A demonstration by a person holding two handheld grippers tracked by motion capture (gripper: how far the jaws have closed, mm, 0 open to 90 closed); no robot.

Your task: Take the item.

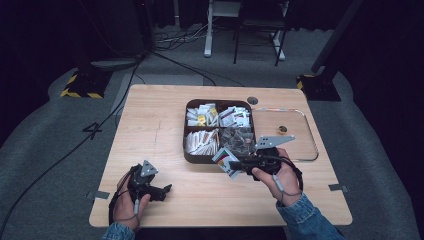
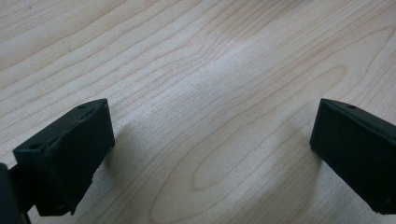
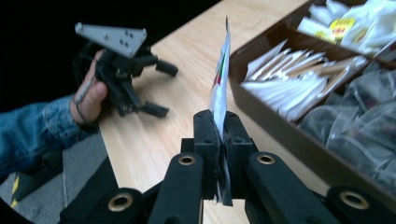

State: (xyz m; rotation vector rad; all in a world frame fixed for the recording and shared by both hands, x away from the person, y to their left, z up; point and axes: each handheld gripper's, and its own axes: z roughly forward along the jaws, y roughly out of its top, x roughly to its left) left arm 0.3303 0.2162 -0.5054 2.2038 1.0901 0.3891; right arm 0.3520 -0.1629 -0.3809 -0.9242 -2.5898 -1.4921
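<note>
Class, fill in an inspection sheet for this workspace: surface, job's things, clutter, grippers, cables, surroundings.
Surface: wooden table, bare around the left gripper.
Job's things: packet on edge; brown divided tray full of sachets.
Clutter: clear lid beside the tray.
Grippers: right gripper shut on the packet; left gripper open, nothing between its jaws.
Cables: black cable across the floor.
Surroundings: grey carpet, dark curtains, stand legs behind.
</note>
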